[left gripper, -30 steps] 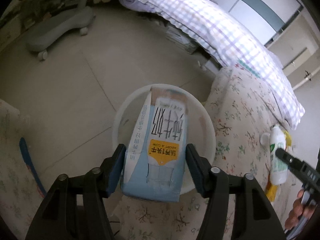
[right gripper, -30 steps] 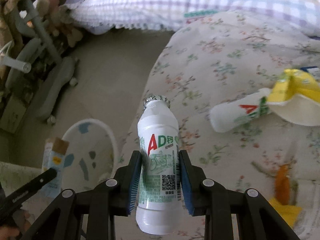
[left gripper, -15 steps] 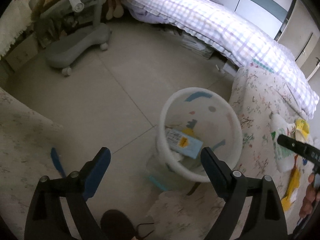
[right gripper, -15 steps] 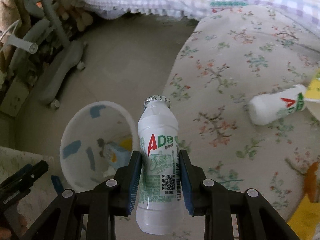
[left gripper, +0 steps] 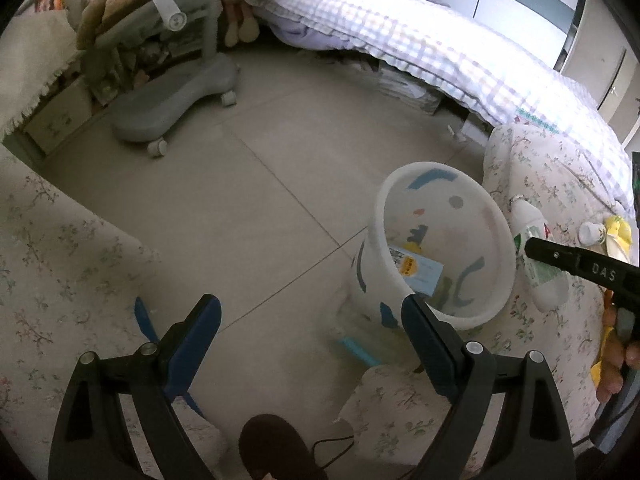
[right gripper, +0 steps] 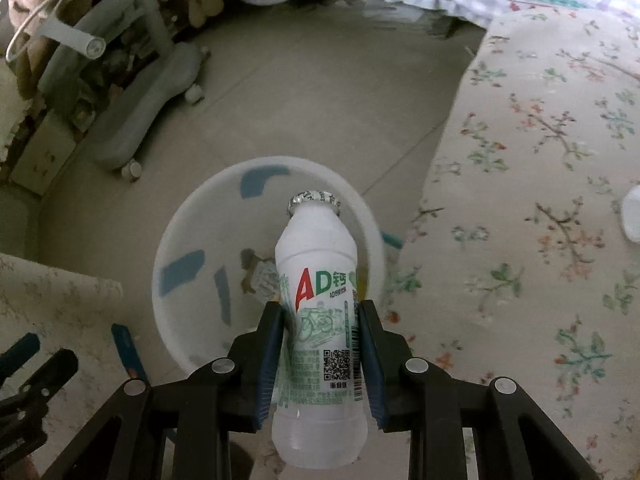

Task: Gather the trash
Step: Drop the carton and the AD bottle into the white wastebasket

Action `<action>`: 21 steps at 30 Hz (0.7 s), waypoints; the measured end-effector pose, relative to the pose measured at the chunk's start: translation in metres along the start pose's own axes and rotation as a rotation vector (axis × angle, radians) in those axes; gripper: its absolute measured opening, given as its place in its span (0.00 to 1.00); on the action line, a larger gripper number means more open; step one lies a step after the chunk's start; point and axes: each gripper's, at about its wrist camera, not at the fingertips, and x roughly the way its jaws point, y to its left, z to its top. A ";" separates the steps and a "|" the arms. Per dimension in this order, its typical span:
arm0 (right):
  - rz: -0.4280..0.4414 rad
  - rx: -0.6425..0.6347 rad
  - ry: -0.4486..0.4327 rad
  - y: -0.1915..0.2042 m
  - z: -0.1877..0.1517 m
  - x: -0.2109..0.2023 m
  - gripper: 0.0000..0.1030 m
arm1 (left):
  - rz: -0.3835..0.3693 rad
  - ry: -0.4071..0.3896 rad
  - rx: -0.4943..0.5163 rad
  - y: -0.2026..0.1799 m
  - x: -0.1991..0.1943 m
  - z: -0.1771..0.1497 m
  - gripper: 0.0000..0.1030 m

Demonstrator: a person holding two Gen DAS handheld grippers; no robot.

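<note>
**Bottle held over the bin, carton lying inside**

The white waste bin [right gripper: 208, 216] stands on the tiled floor [left gripper: 224, 200], hard against the edge of the floral-covered bed [right gripper: 540, 200]. All places below are given from that bin.

The right gripper [right gripper: 322, 316] pinches a white AD drink bottle [right gripper: 318, 304] by its lower body, one blue pad on each side of the label. The bottle stands roughly upright in the grip, its foil cap [right gripper: 315, 200] showing in front of the bin's far rim, so that the bottle hangs above the bin's opening on the side nearest the bed.

The left gripper [left gripper: 312, 316] hangs on the floor side of the bin with its jaws spread wide and nothing between them; its right finger overlaps the bin's near rim in the left wrist view.

Inside the bin, at the bottom, lies a blue-and-white milk carton [left gripper: 416, 270] with a yellow patch on its label, flat on its side.

Beyond the bin, on the bed, a second white bottle [left gripper: 592, 233] lies next to yellow wrappers [left gripper: 618, 232]. On the floor across from the bin stands a grey wheeled chair base [left gripper: 172, 108].
</note>
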 end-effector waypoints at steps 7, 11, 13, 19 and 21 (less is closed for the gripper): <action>0.007 0.009 -0.002 0.001 0.002 0.013 0.34 | 0.002 0.004 0.010 -0.002 0.001 -0.001 0.91; 0.039 0.027 -0.022 -0.001 0.003 0.009 0.60 | -0.007 0.001 0.016 -0.008 -0.002 -0.001 0.91; 0.043 0.023 -0.043 -0.001 0.003 0.001 0.64 | -0.011 0.001 0.026 -0.012 -0.003 -0.002 0.91; -0.015 -0.009 -0.052 -0.003 -0.002 -0.025 0.66 | -0.039 0.033 0.046 -0.029 -0.004 -0.003 0.91; -0.031 -0.010 -0.051 -0.011 -0.007 -0.037 0.67 | -0.054 0.043 0.052 -0.035 -0.005 -0.002 0.91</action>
